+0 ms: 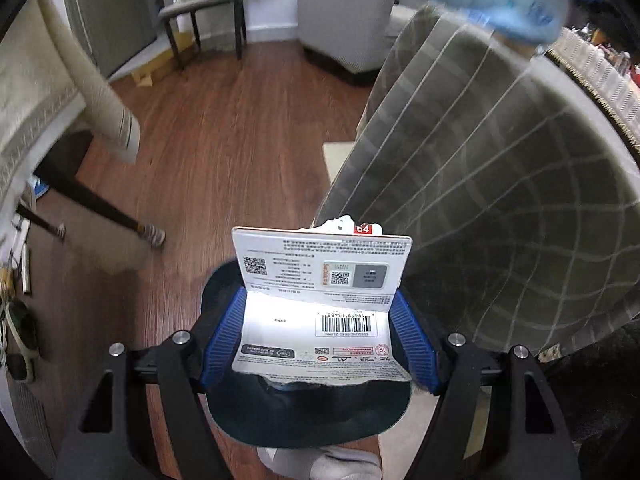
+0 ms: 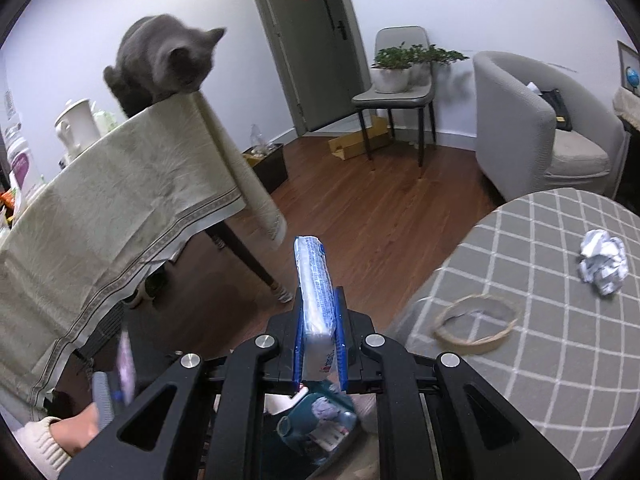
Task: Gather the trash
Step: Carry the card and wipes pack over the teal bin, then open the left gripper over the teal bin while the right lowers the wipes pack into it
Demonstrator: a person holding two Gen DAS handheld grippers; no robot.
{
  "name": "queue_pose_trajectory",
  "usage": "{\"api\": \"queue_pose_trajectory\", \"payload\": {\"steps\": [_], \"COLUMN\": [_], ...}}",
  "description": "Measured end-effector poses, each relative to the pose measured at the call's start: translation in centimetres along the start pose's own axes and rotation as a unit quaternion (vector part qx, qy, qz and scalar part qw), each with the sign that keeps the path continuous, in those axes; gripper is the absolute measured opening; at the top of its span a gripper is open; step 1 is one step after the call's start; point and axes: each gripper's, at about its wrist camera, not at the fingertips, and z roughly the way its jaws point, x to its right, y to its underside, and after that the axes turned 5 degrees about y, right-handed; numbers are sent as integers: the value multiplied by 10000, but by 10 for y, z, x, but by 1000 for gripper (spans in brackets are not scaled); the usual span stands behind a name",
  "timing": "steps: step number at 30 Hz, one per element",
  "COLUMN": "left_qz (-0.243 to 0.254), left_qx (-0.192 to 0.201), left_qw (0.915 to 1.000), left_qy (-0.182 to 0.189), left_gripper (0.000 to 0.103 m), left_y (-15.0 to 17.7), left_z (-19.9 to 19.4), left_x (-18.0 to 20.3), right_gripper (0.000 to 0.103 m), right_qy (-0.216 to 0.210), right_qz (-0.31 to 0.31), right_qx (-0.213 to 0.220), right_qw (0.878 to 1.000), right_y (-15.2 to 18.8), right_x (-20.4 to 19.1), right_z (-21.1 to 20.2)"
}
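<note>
White card packet (image 1: pixel 320 312) clamped between left gripper (image 1: pixel 320 336) pads

My left gripper (image 1: pixel 320 332) has black arms and ribbed blue fingers (image 1: pixel 226 336), and between them I see a white card package (image 1: pixel 320 300) printed in black with barcode, QR codes and a small red corner. My right gripper (image 2: pixel 319 344) pinches a white wrapper (image 2: pixel 316 280) with blue print. The tabletop (image 2: pixel 560 360) wears grey cloth crossed by a white lattice; on it lie a tan tape ring (image 2: pixel 474 326) and a crumpled white paper ball (image 2: pixel 604 266) with dark print. The floor (image 1: pixel 224 128) is reddish-brown wood. A grey cat (image 2: pixel 164 64) sits on beige cloth (image 2: pixel 120 200) with a patterned border.
</note>
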Motion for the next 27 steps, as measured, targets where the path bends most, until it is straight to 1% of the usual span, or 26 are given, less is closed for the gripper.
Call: {"api": "queue_pose_trajectory", "payload": {"steps": [6,10,14,17,20,22,27], "left_qz": [-187,-330,-484,-533,-558,-593,-665], "left_qx": [-439,-721,-907,-978,-1023,-1029,-839], "left_qw": [9988,9968,9947,9938,9932,9929,9942], "left_qy": [-51,-77,2,54,75,70,56], "left_gripper": [75,76,76,77,80,80,79], "left_y": [22,37,46,50,52,53,52], "left_z": [21,33,41,45,48,47,36], "left_x": [-17,-25,-33,-35,-38,-40,-48], "right_gripper": [13,13,13,13,13,13,13], "right_qy": [-145,-192,-260,-295,-313,-314,-277], "right_qz": [-210,-359,-409,-378,-351,-364,-454], "right_qx": [-218,-469,-759,-1021,-1225,-1332,-1603], "right_qw": [9994,9981,9959,9936,9913,9899,9856], "right_y": [16,27,39,48,55,59,69], "right_x": [-30,-44,-52,-53,-55,-57,-65], "right_z": [14,29,45,63,78,85,103]}}
